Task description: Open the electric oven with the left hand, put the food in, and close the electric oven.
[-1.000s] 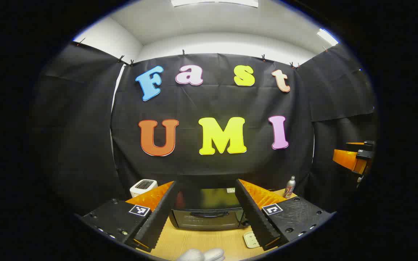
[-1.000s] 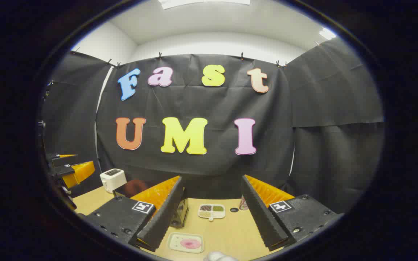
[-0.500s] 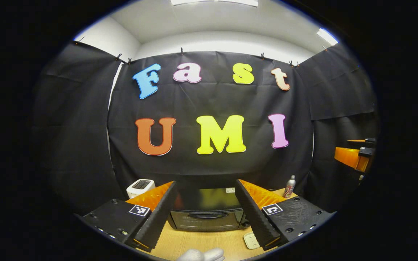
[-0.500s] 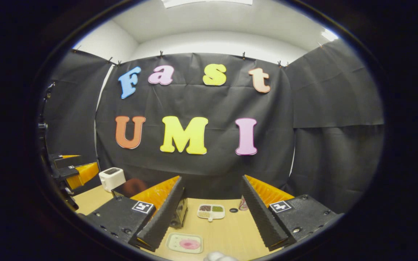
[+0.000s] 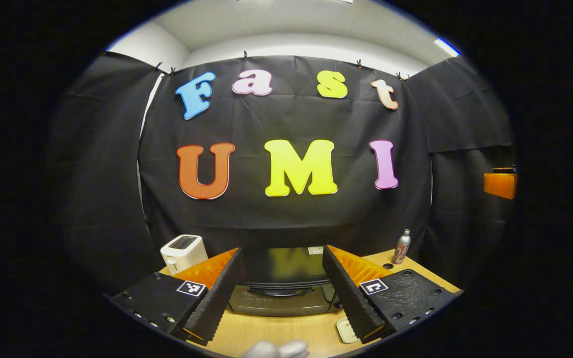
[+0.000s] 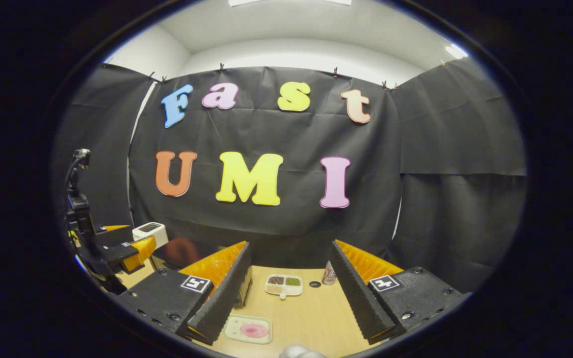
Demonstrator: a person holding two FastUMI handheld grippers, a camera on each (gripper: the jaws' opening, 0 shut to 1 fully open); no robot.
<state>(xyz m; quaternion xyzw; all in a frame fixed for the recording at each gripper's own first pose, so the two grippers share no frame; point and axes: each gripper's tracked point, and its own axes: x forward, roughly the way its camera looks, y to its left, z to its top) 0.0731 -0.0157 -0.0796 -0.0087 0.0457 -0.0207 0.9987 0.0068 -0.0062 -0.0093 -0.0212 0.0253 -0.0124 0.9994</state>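
You're lining up on the shut electric oven (image 5: 282,293); your left gripper (image 5: 282,293), jaws apart and empty, must next reach its door handle (image 5: 282,292).

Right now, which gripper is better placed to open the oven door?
Left. The left gripper is open and lined up on the oven, door handle between its jaws. The right gripper faces the trays.

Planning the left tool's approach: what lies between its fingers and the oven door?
Bare wooden tabletop, seen in the left gripper view; the open left tool frames the closed oven, whose handle is untouched.
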